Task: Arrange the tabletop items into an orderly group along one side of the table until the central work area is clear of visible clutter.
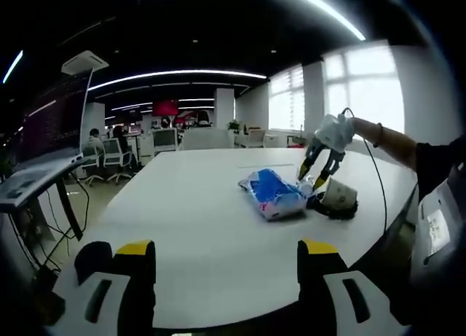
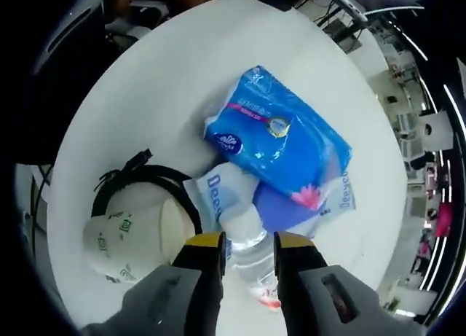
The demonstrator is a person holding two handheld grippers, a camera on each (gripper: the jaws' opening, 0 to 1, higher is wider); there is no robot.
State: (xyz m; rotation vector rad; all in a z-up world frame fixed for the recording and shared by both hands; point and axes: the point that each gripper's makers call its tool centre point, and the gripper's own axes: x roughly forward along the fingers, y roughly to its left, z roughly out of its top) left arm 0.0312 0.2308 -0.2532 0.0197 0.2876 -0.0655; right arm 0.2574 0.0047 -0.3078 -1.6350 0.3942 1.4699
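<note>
A blue tissue pack point(image 1: 273, 192) point(image 2: 280, 143) lies on the white round table point(image 1: 189, 219) point(image 2: 145, 95), partly over a pale pack with blue lettering point(image 2: 336, 194). A clear water bottle point(image 2: 251, 259) with a blue-lettered label sits between my right gripper's point(image 2: 250, 243) yellow-tipped fingers, which are closed against its sides. A paper cup point(image 2: 135, 237) point(image 1: 339, 194) lies on its side inside a coiled black cable point(image 2: 145, 177) point(image 1: 331, 211). In the left gripper view a gloved hand holds the right gripper point(image 1: 313, 177) down at the pile. My left gripper point(image 1: 226, 254) hangs open over the near table edge, holding nothing.
Left of the table stand a desk with a monitor point(image 1: 47, 124) and office chairs point(image 1: 109, 157). Bright windows point(image 1: 349, 95) line the right wall. A person's sleeve point(image 1: 429, 168) and a cord point(image 1: 378, 183) run along the table's right rim.
</note>
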